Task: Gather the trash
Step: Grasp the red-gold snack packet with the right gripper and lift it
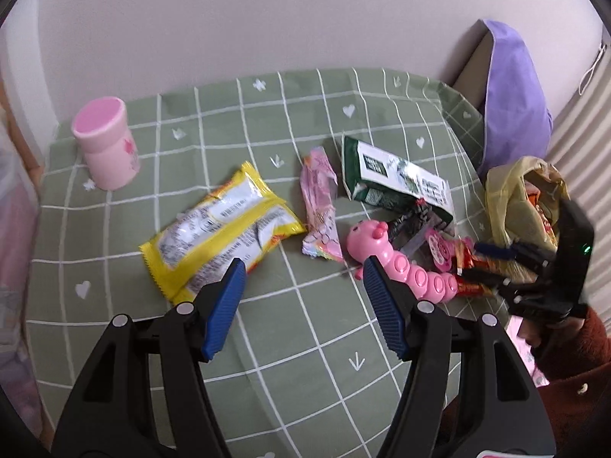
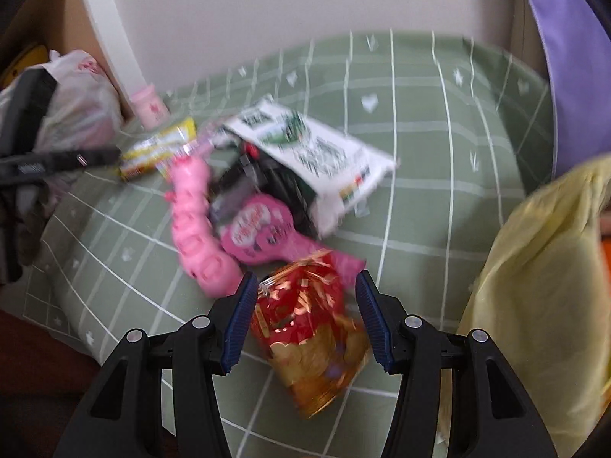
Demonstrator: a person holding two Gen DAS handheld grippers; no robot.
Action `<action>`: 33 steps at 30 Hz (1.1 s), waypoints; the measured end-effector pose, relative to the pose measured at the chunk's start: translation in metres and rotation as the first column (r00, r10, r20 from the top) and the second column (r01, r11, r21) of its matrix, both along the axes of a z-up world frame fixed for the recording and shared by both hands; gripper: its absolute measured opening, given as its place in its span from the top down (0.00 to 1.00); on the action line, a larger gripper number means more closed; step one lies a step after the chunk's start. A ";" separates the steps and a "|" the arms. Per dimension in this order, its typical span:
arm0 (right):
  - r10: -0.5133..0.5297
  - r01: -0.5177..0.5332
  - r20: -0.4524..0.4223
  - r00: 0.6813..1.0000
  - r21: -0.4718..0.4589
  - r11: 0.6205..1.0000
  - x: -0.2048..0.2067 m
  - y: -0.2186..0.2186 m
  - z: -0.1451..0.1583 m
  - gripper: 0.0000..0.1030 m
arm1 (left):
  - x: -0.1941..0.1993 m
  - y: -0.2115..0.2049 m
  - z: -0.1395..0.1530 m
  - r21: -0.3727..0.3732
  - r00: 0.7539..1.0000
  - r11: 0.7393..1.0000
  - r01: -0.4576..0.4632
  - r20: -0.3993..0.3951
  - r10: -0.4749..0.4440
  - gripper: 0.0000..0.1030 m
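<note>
On the green checked tablecloth [image 1: 305, 343], beside the yellow trash bag [image 2: 534, 286], lie a green-white packet [image 2: 317, 152], yellow wrapper [image 1: 221, 229] and pink caterpillar toy [image 2: 191, 221]; the spread right gripper [image 2: 303, 297] straddles a red-gold snack bag [image 2: 309, 336] without pressing it, and the left gripper [image 1: 303, 278] gapes empty.

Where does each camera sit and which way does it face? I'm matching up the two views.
Left wrist: on the left gripper, looking down at the yellow wrapper; open jaws and a sleeve show.
Right wrist: on the right gripper, over the red snack bag; open jaws show.
Shared: pink caterpillar toy, green-white bag.
</note>
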State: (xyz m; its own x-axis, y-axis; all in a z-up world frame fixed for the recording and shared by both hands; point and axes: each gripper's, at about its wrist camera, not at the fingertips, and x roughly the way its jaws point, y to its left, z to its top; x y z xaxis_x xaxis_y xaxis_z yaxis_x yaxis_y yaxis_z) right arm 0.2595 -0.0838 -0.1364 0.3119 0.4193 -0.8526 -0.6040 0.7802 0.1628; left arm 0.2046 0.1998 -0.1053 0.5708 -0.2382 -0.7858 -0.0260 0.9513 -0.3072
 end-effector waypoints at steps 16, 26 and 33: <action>0.124 -0.125 0.024 0.992 0.023 0.992 -0.052 -0.035 0.009 0.51 | -0.005 0.016 0.008 0.048 0.996 0.995 -0.087 0.025 0.085 0.41; 0.138 -0.138 0.024 0.990 0.018 0.990 -0.063 -0.019 -0.002 0.57 | -0.006 0.019 0.007 0.053 0.996 0.994 -0.091 0.027 0.089 0.41; 0.024 -0.025 0.017 1.000 0.043 0.999 -0.053 -0.028 0.008 0.57 | -0.004 0.021 0.004 0.050 0.996 0.996 -0.075 0.049 0.073 0.41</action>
